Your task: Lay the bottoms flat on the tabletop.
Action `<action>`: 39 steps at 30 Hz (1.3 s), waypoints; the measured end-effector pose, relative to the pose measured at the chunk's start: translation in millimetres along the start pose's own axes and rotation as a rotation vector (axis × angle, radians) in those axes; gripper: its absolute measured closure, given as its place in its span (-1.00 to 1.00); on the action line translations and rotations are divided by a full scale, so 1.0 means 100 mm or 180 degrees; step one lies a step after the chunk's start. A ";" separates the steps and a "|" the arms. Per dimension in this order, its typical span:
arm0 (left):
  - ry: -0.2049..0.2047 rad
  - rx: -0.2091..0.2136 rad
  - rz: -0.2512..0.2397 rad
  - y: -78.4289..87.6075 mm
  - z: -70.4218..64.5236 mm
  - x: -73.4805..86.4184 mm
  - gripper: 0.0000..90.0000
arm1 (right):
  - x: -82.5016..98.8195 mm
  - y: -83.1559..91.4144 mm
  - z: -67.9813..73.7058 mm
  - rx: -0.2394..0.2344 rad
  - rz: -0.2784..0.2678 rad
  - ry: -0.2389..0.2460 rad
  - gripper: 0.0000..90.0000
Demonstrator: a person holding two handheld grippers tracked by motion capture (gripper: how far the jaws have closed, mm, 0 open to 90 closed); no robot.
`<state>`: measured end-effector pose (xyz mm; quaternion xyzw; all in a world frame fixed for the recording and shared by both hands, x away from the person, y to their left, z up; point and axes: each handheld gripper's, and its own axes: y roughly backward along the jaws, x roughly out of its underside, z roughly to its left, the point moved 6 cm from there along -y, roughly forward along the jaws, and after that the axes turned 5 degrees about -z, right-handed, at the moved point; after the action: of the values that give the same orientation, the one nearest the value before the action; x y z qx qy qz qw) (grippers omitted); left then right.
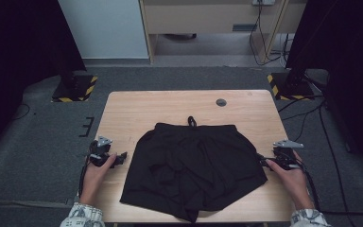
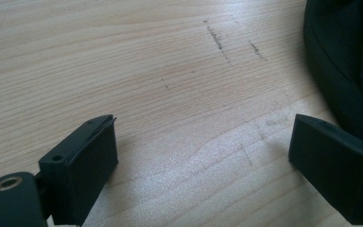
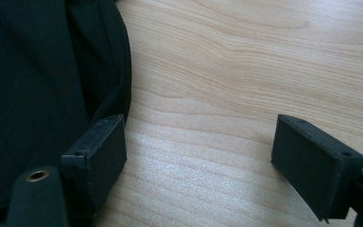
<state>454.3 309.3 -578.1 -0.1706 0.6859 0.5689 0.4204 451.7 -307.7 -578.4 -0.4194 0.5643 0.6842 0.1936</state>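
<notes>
So a pair of black, thin-fabric shorts [image 1: 194, 172] is spread flat in the middle of the light wooden table [image 1: 137, 106], waistband and its little drawstring loop towards the far edge, the two leg openings towards the near edge where the person sits. The long axis can be taken as running side to side across the table, a bit wider at the hem end, and the cloth is somewhat rumpled in the centre. The thing that matters for whatever comes next: the shorts are bracketed by the tongs, one at each side seam. The left gripper [image 1: 121, 157] is parked just off the garment's left edge with bare wood between them, and in the left gripper view the black fabric [image 2: 345, 61] is seen up at the right, just beyond one jaw, nothing between the jaws but table. The right gripper [image 1: 263, 162] is tucked closer, pretty much at the right hem; in the right gripper view one jaw sits right against the folded edge of the cloth [image 3: 38, 94], whether actually touching can't be told. Both sets of jaws are spread wide and nothing is gripped. The right side looks like the nearer one for a pinch, honestly.
</notes>
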 end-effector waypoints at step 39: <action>-0.0368 0.0416 -0.0066 -0.38 -0.58 -0.91 -0.34 | -0.73 -0.65 0.41 -0.0733 0.0124 0.0368 0.35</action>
<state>512.9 222.3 -532.4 -0.1168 0.6944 0.5275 0.4754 527.4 -235.4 -559.7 -0.4666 0.5003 0.7228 0.0979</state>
